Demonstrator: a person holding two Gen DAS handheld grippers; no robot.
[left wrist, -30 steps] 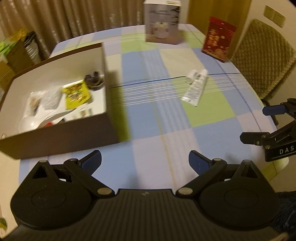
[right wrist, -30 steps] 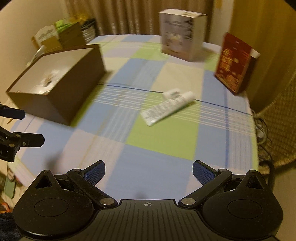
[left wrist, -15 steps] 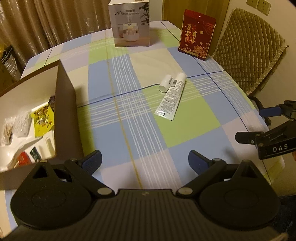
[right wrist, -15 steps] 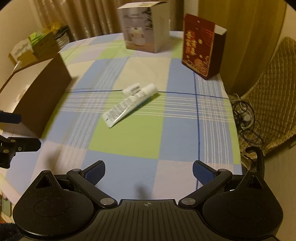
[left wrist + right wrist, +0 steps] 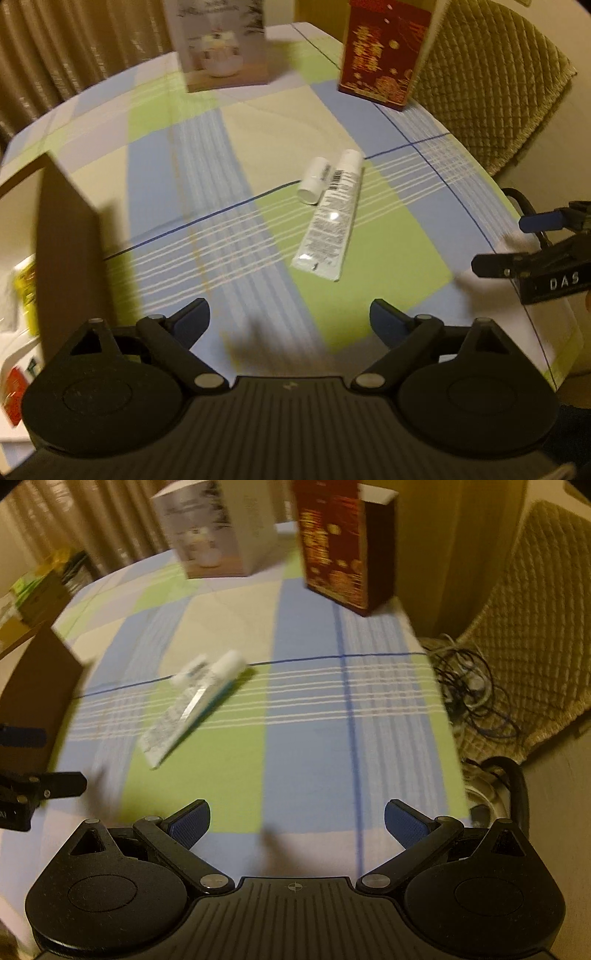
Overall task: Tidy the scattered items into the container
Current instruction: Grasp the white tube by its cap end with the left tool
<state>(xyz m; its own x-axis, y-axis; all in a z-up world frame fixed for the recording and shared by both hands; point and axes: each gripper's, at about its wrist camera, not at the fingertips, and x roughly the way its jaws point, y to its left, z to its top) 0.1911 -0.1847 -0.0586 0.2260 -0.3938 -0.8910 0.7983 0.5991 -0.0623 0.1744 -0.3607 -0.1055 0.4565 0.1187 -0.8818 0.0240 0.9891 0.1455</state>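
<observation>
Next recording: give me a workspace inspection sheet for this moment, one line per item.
Surface: table under a checked blue, green and cream cloth.
Job's things: white tube lying flat, small white bottle beside its cap end; brown box at left, already holding packets.
Clutter: white carton and red carton upright at the far edge.
Grippers: left gripper empty, jaws closing; right gripper open, empty.
Cables: tangle on the floor, right of the table.
Surroundings: quilted chair, curtains.

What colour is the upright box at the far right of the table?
Dark red with gold print; clearest in the left wrist view.
</observation>
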